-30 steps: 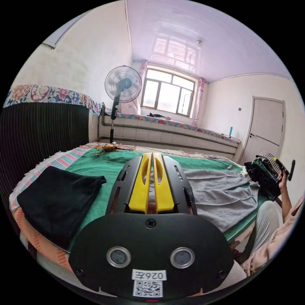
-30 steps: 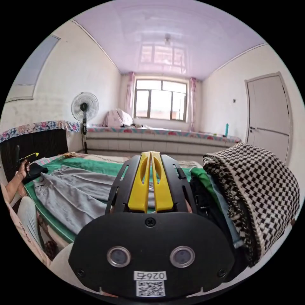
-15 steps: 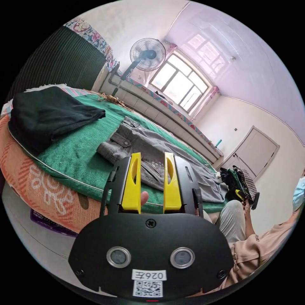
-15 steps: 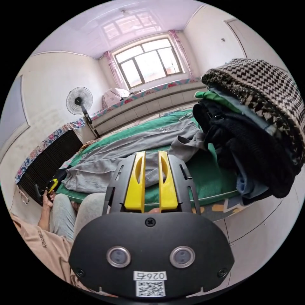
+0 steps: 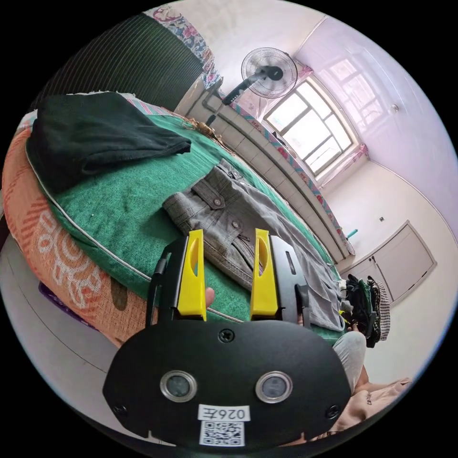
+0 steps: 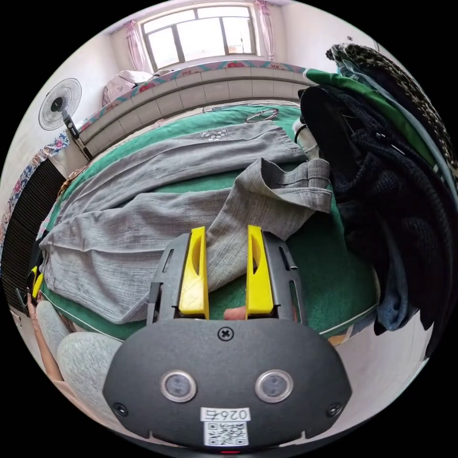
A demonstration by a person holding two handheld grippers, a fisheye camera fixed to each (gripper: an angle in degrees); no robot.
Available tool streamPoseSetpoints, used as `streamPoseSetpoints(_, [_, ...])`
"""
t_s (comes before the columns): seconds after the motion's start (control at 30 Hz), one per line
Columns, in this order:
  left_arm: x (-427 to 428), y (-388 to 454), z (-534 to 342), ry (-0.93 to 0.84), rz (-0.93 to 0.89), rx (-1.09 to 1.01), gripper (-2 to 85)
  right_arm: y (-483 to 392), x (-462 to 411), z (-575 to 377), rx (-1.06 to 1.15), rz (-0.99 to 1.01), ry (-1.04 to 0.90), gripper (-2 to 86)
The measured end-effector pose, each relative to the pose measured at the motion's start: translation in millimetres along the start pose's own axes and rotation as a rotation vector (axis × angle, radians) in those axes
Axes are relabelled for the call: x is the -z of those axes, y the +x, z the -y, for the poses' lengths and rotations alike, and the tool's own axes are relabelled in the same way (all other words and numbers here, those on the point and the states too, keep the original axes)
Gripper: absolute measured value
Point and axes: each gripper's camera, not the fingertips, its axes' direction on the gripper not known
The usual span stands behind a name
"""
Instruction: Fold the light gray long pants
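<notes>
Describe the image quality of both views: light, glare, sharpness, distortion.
Left gripper view: daylight from the window is reflected as glare on the glossy ceiling; fisheye bends the bed edge; the gray pants are sharp. Right gripper view: the window is overexposed; the pants are evenly lit and crisp; the clothes pile is dark.

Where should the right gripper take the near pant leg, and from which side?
Take the flipped-over cuff of the near leg of the pants. It lies doubled back and raised off the green mat, so a jaw could likely slide under its edge. Come in from the bed's near edge with the open right gripper, away from the clothes pile.
</notes>
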Motion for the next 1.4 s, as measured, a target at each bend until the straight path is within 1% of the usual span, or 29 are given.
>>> streamPoseSetpoints(0.03, [0.5, -1.9, 1.7, 0.016, 0.044, 0.010, 15.5, 3.5, 0.7, -3.6, -0.015, 0.006, 0.026, 8.0])
streamPoseSetpoints(0.1, [-4.6, -5.5, 6.9, -0.024, 0.093, 0.028, 13.9, 6.5, -0.3, -5.9, -0.018, 0.001, 0.030, 7.7])
streamPoseSetpoints(0.13, [-7.8, -9.0, 10.6, -0.045, 0.125, 0.045, 11.7, 7.7, -1.0, -5.9, -0.009, -0.010, 0.024, 6.4])
streamPoseSetpoints(0.17, [-7.8, -12.7, 14.1, -0.063, 0.188, 0.058, 6.8, 9.1, -1.0, -5.4, -0.002, -0.031, 0.012, 4.1])
streamPoseSetpoints(0.2, [-6.6, -14.9, 15.5, -0.073, 0.214, 0.061, 4.4, 10.0, 0.0, -5.7, 0.001, -0.045, 0.010, 2.9])
streamPoseSetpoints(0.23, [-1.8, -20.6, 17.5, -0.078, 0.189, 0.065, 2.0, 13.4, 4.1, -7.5, -0.002, -0.059, 0.026, 0.4])
streamPoseSetpoints(0.27, [5.5, -28.2, 17.9, -0.061, 0.093, 0.074, 0.5, 19.0, 10.0, -10.6, -0.007, -0.034, 0.042, -0.2])
streamPoseSetpoints(0.3, [9.8, -32.4, 17.2, -0.042, 0.039, 0.081, 0.2, 22.7, 13.6, -12.8, -0.016, -0.015, 0.052, -0.5])
streamPoseSetpoints(0.37, [32.5, -47.1, 10.5, 0.080, -0.090, 0.109, -0.6, 44.1, 35.8, -28.1, -0.085, 0.090, 0.147, -0.9])
streamPoseSetpoints(0.4, [37.6, -50.5, 9.8, 0.096, -0.103, 0.116, -0.6, 50.6, 41.8, -32.6, -0.107, 0.122, 0.172, -0.9])
streamPoseSetpoints(0.43, [46.6, -56.3, 9.8, 0.120, -0.132, 0.114, -0.7, 64.2, 53.4, -41.6, -0.148, 0.196, 0.221, -1.0])
streamPoseSetpoints(0.47, [52.9, -62.0, 11.6, 0.115, -0.146, 0.117, -0.7, 78.4, 65.6, -51.7, -0.186, 0.287, 0.287, -1.0])
streamPoseSetpoints(0.5, [55.0, -64.6, 13.1, 0.101, -0.142, 0.118, -0.6, 85.4, 70.6, -56.6, -0.208, 0.326, 0.314, -1.0])
streamPoseSetpoints(0.57, [62.2, -72.3, 15.6, 0.062, -0.040, 0.134, -0.1, 105.8, 80.5, -68.4, -0.260, 0.428, 0.350, -1.1])
streamPoseSetpoints(0.63, [64.2, -76.2, 16.1, 0.045, 0.003, 0.149, 1.9, 110.8, 81.6, -70.1, -0.245, 0.427, 0.323, -1.1])
streamPoseSetpoints(0.7, [57.4, -79.7, 19.7, 0.004, -0.032, 0.158, 6.3, 110.8, 83.2, -72.3, -0.226, 0.400, 0.315, -1.1])
streamPoseSetpoints(0.77, [34.3, -82.7, 29.5, -0.106, -0.104, 0.189, 12.0, 111.9, 84.6, -76.1, -0.229, 0.389, 0.328, -1.1])
streamPoseSetpoints(0.8, [28.1, -81.9, 32.3, -0.128, -0.112, 0.185, 13.2, 112.7, 84.7, -76.8, -0.234, 0.391, 0.332, -1.1])
streamPoseSetpoints(0.97, [-2.6, -59.9, 62.2, -0.235, 0.042, 0.099, 15.8, 121.3, 85.4, -80.0, -0.248, 0.413, 0.340, -1.1])
streamPoseSetpoints(1.03, [-8.6, -54.6, 70.0, -0.261, 0.058, 0.091, 17.3, 124.2, 86.4, -82.1, -0.246, 0.415, 0.342, -1.1])
streamPoseSetpoints(1.1, [-14.7, -54.8, 78.4, -0.284, 0.072, 0.098, 17.4, 127.8, 86.4, -84.0, -0.250, 0.426, 0.343, -1.1])
streamPoseSetpoints(1.2, [-21.0, -65.2, 90.6, -0.329, 0.215, 0.128, 9.9, 132.9, 83.9, -83.6, -0.259, 0.452, 0.341, -1.1])
streamPoseSetpoints(1.23, [-21.1, -69.9, 93.2, -0.334, 0.197, 0.105, 6.7, 134.0, 83.5, -82.6, -0.262, 0.460, 0.341, -1.2])
streamPoseSetpoints(1.3, [-13.5, -78.7, 96.8, -0.294, 0.079, 0.068, 4.5, 134.4, 85.9, -82.0, -0.262, 0.463, 0.352, -1.1])
streamPoseSetpoints(1.37, [6.0, -97.9, 98.1, -0.179, -0.149, 0.116, 2.2, 135.1, 93.9, -83.6, -0.261, 0.458, 0.373, -1.1])
streamPoseSetpoints(1.4, [10.9, -102.6, 97.5, -0.140, -0.215, 0.126, 1.9, 135.7, 96.6, -84.8, -0.263, 0.464, 0.384, -1.1])
